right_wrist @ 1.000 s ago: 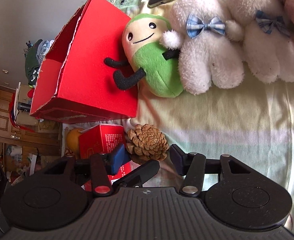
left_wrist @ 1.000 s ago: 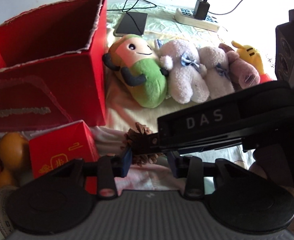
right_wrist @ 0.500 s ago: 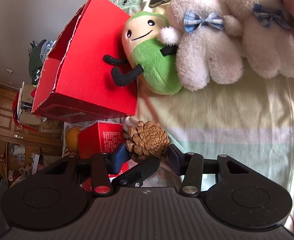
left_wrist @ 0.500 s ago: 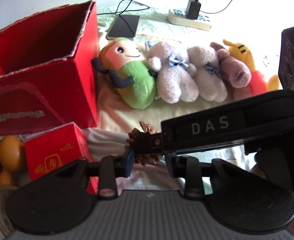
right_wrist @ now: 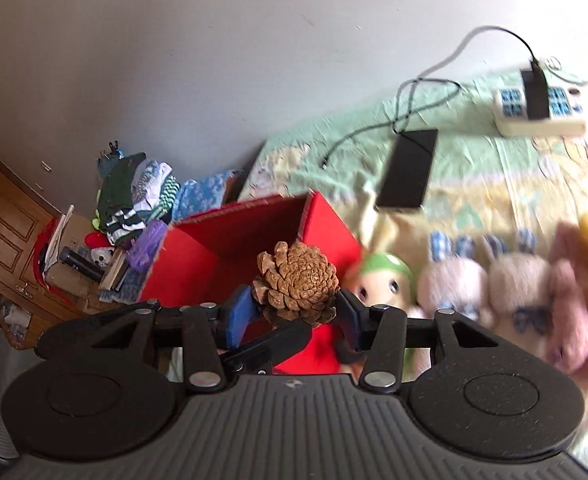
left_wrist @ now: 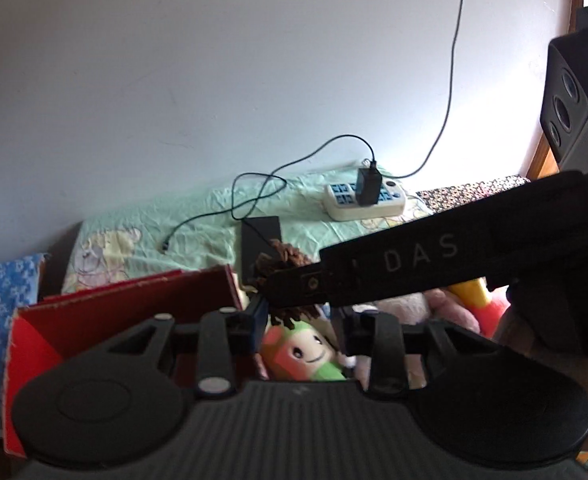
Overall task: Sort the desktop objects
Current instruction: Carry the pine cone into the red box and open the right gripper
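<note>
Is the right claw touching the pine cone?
Touching. The right wrist view shows the right claw with both fingers pressed against the pine cone, held lifted.

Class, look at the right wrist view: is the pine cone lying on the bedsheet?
No: the pine cone is held between the right gripper's fingers, raised before the red box.

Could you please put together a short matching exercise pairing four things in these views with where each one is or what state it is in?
Things:
1. pine cone
2. charger
3. phone
4. red box

States:
A. open on top
B. flat on the sheet
C. clamped in the right gripper
D. plugged into the power strip

Pairs: 1-C, 2-D, 3-B, 4-A
</note>
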A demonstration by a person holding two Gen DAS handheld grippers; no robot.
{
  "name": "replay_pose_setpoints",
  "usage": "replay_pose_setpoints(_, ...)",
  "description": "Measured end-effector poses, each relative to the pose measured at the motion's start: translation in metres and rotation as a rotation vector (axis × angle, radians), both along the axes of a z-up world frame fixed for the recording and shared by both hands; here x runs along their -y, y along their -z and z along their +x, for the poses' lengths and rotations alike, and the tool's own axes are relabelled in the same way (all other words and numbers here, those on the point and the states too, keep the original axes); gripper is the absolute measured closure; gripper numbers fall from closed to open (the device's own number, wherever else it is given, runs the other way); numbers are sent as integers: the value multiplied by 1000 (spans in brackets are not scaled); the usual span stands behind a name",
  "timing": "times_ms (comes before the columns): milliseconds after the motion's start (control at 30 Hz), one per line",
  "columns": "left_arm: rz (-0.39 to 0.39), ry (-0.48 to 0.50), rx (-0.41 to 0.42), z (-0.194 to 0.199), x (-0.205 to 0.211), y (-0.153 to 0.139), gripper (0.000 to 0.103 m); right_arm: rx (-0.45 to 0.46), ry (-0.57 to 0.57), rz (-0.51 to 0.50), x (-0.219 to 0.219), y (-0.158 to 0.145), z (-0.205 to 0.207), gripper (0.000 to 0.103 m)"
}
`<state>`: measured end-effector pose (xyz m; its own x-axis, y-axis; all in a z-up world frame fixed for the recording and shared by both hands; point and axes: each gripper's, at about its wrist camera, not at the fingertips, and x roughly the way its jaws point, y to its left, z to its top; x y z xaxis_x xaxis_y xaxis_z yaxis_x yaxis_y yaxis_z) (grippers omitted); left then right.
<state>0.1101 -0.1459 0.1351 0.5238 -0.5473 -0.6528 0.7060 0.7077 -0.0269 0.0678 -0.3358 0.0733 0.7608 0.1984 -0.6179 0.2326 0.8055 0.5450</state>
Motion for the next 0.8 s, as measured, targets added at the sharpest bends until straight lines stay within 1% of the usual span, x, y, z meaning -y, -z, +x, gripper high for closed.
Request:
replay_pose_setpoints(33, 7, -5, -6, 15, -9, -1, 66, 11, -7, -5, -5, -9, 15, 53)
replay_pose_setpoints(67, 15, -14, -17, 29, -17, 0, 66, 12, -13, -5, -15, -9, 35, 53)
replay_pose_setpoints(133, 31, -59, -49, 60, -36, 12, 65, 3, -28, -22, -28, -10, 63, 53)
replay_pose_setpoints(167, 46, -87, -66, 72, -45, 24, 65, -6, -30, -33, -37, -6, 79, 53)
replay_pose_setpoints(233, 88, -121, -100, 92, -65, 51, 64, -40, -48, -27, -58, 11, 113, 53)
replay_pose_setpoints(300, 121, -159, -136, 110, -80, 76, 64, -91, -51, -4, -75, 36, 144, 53)
replay_pose_setpoints(367, 150, -189, -180, 127, -94, 99, 63, -132, -59, 48, -90, 47, 159, 53)
replay_pose_setpoints(467, 210, -242, -245, 149, -113, 121, 59, -215, -48, 148, -100, 83, 193, 53)
replay_pose_setpoints(533, 273, -275, -287, 163, -124, 132, 60, -259, -41, 192, -107, 101, 211, 54)
replay_pose_setpoints(567, 307, -290, -302, 170, -128, 138, 59, -278, -32, 188, -110, 107, 219, 55)
replay_pose_setpoints(600, 330, -306, -319, 176, -133, 143, 59, -291, -29, 172, -122, 104, 226, 71)
replay_pose_setpoints(633, 336, -317, -340, 182, -139, 148, 59, -298, -30, 176, -124, 107, 231, 74)
replay_pose_setpoints(667, 324, -311, -366, 187, -143, 152, 64, -303, -29, 191, -125, 111, 236, 74)
replay_pose_setpoints(700, 304, -297, -392, 189, -146, 152, 65, -317, -29, 196, -126, 116, 242, 74)
replay_pose_setpoints(733, 287, -292, -393, 188, -146, 149, 64, -335, -27, 194, -127, 120, 247, 74)
replay_pose_setpoints(800, 280, -275, -350, 184, -145, 146, 61, -343, -22, 191, -129, 127, 252, 73)
